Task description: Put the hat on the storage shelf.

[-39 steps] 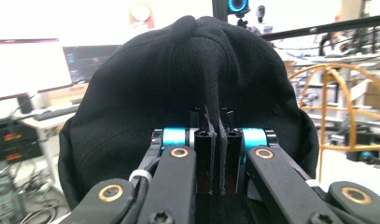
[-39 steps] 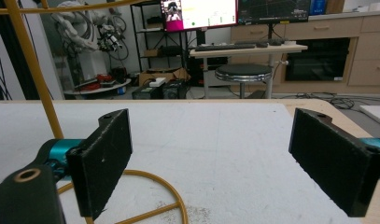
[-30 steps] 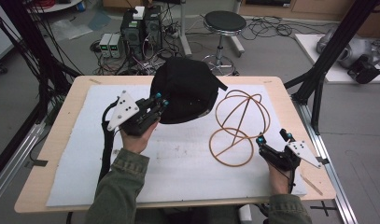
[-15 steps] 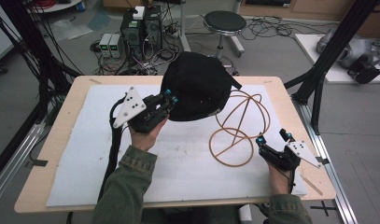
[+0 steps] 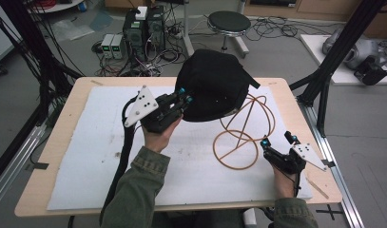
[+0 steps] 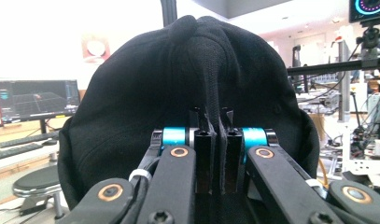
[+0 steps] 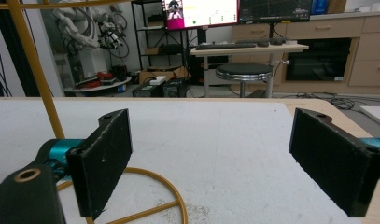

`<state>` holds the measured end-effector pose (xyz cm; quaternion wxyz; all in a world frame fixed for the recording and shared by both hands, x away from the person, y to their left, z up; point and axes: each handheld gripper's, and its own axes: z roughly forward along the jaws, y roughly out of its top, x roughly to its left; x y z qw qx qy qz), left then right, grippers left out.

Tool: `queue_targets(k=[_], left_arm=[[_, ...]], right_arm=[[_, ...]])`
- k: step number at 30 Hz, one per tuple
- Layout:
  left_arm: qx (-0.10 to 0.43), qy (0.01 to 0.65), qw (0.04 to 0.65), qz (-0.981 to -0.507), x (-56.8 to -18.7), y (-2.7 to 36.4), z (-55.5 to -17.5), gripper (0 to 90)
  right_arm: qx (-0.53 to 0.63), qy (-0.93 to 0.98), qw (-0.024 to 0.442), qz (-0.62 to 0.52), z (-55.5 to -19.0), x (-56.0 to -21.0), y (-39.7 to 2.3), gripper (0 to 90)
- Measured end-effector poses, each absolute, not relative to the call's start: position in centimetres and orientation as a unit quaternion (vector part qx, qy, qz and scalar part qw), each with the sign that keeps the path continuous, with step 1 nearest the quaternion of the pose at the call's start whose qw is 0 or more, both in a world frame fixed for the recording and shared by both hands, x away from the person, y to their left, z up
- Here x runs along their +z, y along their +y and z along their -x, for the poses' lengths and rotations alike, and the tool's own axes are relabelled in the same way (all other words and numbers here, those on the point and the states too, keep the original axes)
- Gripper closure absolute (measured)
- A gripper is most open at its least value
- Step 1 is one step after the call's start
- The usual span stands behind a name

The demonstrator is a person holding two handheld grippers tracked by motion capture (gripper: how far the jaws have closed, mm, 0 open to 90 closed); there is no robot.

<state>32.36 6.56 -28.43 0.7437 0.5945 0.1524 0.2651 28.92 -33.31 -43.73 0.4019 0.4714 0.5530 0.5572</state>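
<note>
A black cap point(image 5: 214, 85) hangs in the air above the far half of the table, over the top of a tan wire stand point(image 5: 243, 128). My left gripper point(image 5: 184, 96) is shut on the cap's near edge; in the left gripper view a fold of the cap point(image 6: 187, 93) is pinched between the two jaws. The stand's round base point(image 5: 236, 149) rests on the white mat point(image 5: 86, 142). My right gripper point(image 5: 278, 140) stands open just right of that base, low over the mat, with nothing between its pads point(image 7: 106, 158). The stand's base ring point(image 7: 159, 198) and upright rod point(image 7: 36, 70) show at the left there.
The wooden table's edge point(image 5: 319, 166) lies close to the right gripper. Black frame posts point(image 5: 333, 61) rise at the table's right and left. A stool point(image 5: 228, 21) and computer boxes point(image 5: 143, 23) stand on the floor beyond.
My left gripper has carried the cap rightward and a little higher, so it now hangs over the wire stand's top. The right gripper has stayed put.
</note>
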Motion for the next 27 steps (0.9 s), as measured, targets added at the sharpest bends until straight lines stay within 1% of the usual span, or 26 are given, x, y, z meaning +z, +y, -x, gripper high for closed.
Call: queue_targets(k=[12, 19, 27], left_arm=[[0.238, 0.147, 0.760, -0.586, -28.6, 4.7, -32.8, 87.3], [0.223, 0.141, 0.763, -0.590, -29.0, 3.6, -33.2, 87.3], [0.186, 0.126, 0.767, -0.601, -29.0, 1.9, -34.2, 87.3]], right_arm=[[0.556, 0.554, 0.402, -0.471, -28.9, -43.7, -33.3, 12.7], [0.557, 0.552, 0.401, -0.473, -28.9, -43.7, -33.3, 12.7], [0.557, 0.553, 0.400, -0.473, -28.9, -43.7, -33.4, 12.7]])
